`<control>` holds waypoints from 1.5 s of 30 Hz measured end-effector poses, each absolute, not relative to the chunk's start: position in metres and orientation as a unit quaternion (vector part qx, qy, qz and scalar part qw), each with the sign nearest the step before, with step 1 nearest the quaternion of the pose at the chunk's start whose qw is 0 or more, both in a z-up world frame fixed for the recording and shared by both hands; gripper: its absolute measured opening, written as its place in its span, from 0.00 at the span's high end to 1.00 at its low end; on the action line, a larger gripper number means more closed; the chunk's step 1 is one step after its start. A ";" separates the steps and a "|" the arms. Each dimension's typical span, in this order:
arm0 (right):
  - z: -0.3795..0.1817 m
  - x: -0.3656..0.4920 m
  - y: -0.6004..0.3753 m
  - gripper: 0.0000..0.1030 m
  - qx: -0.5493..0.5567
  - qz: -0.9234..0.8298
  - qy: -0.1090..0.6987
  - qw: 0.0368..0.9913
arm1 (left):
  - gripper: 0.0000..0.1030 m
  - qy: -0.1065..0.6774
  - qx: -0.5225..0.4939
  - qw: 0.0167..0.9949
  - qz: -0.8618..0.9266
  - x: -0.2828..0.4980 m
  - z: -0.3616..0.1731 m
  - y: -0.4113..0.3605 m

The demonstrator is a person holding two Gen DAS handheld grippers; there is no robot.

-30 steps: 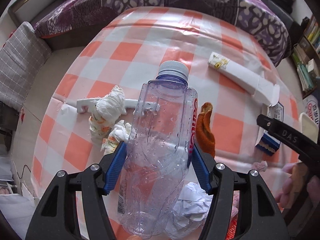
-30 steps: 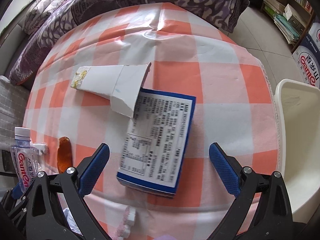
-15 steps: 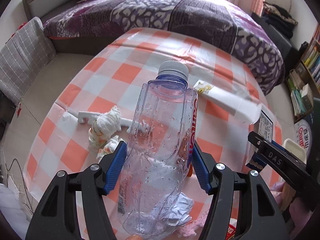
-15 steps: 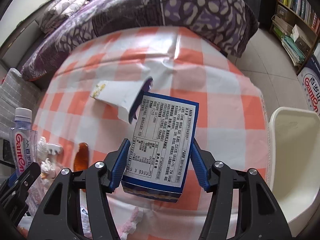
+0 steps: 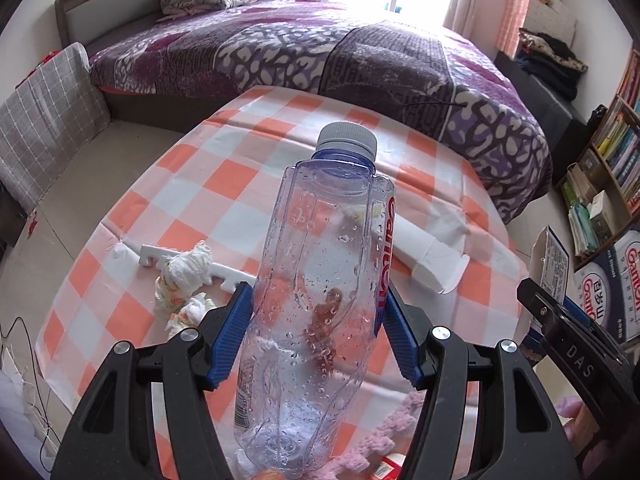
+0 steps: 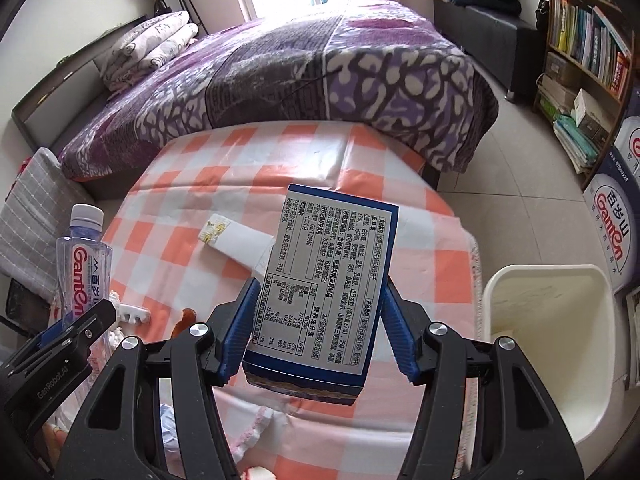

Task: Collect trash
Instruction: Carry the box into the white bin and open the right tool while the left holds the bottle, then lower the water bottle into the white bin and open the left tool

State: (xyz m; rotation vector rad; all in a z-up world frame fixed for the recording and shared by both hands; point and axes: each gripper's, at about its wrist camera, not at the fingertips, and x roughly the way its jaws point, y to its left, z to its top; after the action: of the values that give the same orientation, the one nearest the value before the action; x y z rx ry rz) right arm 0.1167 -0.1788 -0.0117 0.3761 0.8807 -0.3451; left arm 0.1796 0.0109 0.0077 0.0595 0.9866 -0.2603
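Right claw now clamped on box, lifted off table; left claw still grips bottle.

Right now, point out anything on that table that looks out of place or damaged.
A flattened white carton lies with its end flap torn open on the checked tablecloth. Crumpled tissues sit across a white plastic strip, and an orange peel lies loose. The bottle and box are held, undamaged.

Clear capped bottle upright, raised; blue-edged carton raised, label up.
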 end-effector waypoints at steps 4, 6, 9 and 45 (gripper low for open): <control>-0.010 0.108 -0.197 0.45 0.185 -0.177 0.422 0.870 | 0.39 0.468 0.033 0.873 -0.134 0.175 0.010 -0.005; -0.009 0.103 -0.205 0.45 0.188 -0.183 0.423 0.867 | 0.39 0.466 0.036 0.873 -0.140 0.172 0.011 -0.014; -0.008 0.095 -0.220 0.45 0.194 -0.196 0.423 0.863 | 0.39 0.464 0.041 0.872 -0.149 0.168 0.011 -0.029; -0.007 -0.019 -0.386 0.18 0.295 -0.339 0.413 0.792 | 0.39 0.464 0.112 0.836 -0.270 0.092 -0.014 -0.190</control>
State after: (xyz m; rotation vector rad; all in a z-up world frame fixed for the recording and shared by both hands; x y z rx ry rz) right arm -0.0189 -0.3864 -0.0071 0.6352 0.8880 -0.7294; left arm 0.0920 -0.1901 -0.0141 0.2365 0.9828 -0.5706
